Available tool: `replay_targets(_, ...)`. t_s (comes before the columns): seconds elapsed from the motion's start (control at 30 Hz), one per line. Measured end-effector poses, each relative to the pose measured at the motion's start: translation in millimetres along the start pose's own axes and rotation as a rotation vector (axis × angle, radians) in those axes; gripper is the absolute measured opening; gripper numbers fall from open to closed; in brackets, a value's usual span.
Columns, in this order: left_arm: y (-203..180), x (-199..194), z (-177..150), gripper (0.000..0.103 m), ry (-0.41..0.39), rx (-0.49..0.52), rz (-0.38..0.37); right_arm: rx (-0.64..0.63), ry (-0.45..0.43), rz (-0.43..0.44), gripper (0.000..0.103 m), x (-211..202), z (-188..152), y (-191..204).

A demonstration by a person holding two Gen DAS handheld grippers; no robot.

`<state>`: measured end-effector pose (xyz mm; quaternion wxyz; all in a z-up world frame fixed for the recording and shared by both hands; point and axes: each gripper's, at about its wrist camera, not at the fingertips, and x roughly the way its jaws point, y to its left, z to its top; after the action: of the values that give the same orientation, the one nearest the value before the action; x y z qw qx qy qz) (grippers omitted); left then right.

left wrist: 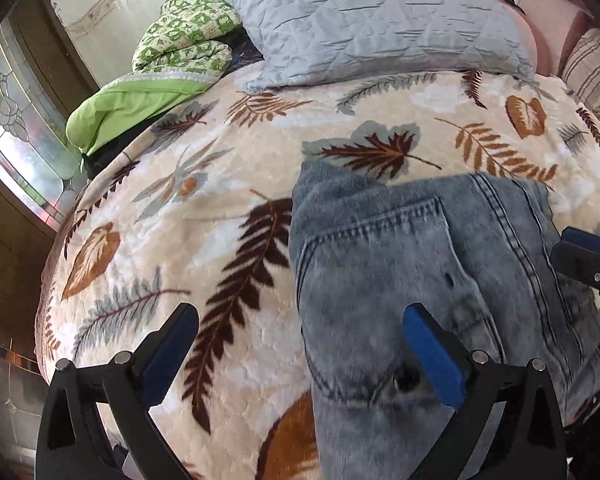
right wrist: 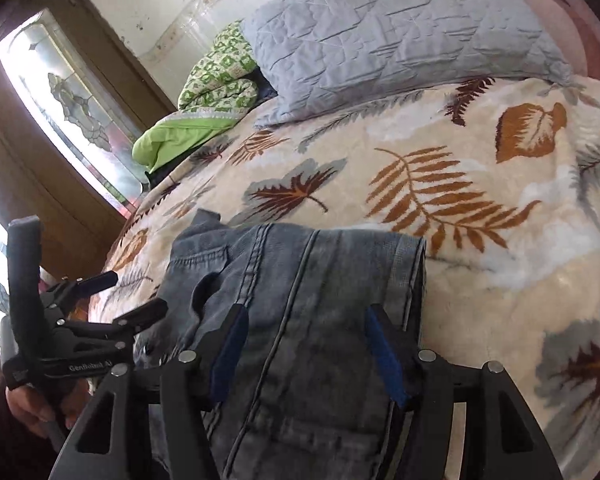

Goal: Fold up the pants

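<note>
We see a pair of faded blue jeans (left wrist: 420,280) lying folded on a cream blanket (left wrist: 180,240) printed with brown, rust and grey leaves, filling the lower right of the left wrist view and the lower centre of the right wrist view. Our left gripper (left wrist: 300,344) stands wide at the bottom of its own frame: one blue-padded finger (left wrist: 172,344) hangs over bare blanket to the left of the denim edge, the other over the jeans near a back pocket (left wrist: 380,240), and neither pad presses on cloth. From the right wrist view we see that same gripper at the lower left, its black fingers spread and pointing toward the left edge of the jeans, with a hand (right wrist: 32,404) wrapped around its handle. Our right gripper (right wrist: 304,344) is set at a middling width at the bottom centre of its frame, its two blue pads over the jeans on either side of a stitched seam (right wrist: 284,320); we cannot tell whether they touch the fabric or hover just above it. In the left wrist view its tip enters at the right edge, beside the jeans. At the top of both frames lies a grey quilted pillow (left wrist: 380,20), with a green patterned quilt (left wrist: 184,36) bundled to its left, and a leaded glass window (right wrist: 60,92) glows at the far left.
</note>
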<state>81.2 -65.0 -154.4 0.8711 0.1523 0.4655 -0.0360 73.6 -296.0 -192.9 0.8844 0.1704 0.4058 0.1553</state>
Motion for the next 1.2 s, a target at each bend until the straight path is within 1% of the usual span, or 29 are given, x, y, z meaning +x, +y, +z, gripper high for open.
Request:
replay_targets(0.1, 0.6, -5.1, -18.6, 0.102, 0.009, 0.011, -0.008, -0.039, -0.003, -0.024, 0.064, -14.2, -10.7, 12.5)
replay_targets(0.17, 0.3, -5.7, -31.1, 0.102, 0.019, 0.008, -0.023, -0.024, 0.006, -0.023, 0.064, -22.8, -22.5, 16.2)
replay_targets(0.27, -5.1, 4.5, -44.1, 0.102, 0.044, 0.020, -0.023, -0.011, 0.062, -0.047, 0.066, -23.1, -43.4, 17.8)
replay_targets(0.33, -7.0, 5.5, -45.7, 0.102, 0.039, 0.014, -0.015, -0.020, 0.089, -0.075, 0.067, -17.0, -51.2, 17.4)
replay_targets(0.37, -7.1, 3.7, -44.0, 0.102, 0.039, 0.012, -0.010, -0.026, 0.086, -0.075, 0.070, -16.2, -52.0, 17.4)
replay_targets(0.43, -8.2, 0.1, -41.9, 0.102, 0.033, 0.025, 0.001, -0.012, 0.083, -0.058, 0.072, -15.9, -50.9, 15.2)
replay_targets(0.57, -7.4, -14.3, -38.1, 0.102, -0.025, 0.046, 0.055, 0.001, 0.075, -0.037, 0.072, -14.5, -52.1, 9.7)
replay_targets(0.8, 5.9, -49.6, -23.2, 0.102, -0.128, 0.002, 0.068, -0.035, 0.068, -0.045, 0.073, -10.7, -51.2, 12.9)
replay_targets(1.0, 14.9, -82.4, -12.5, 0.102, -0.227, -0.013, 0.097, -0.029, 0.067, -0.034, 0.074, -8.9, -49.5, 10.2)
replay_targets(1.2, 24.3, -112.2, -5.2, 0.102, -0.297, -0.028, 0.108, -0.029, 0.067, -0.034, 0.074, -8.8, -49.7, 10.3)
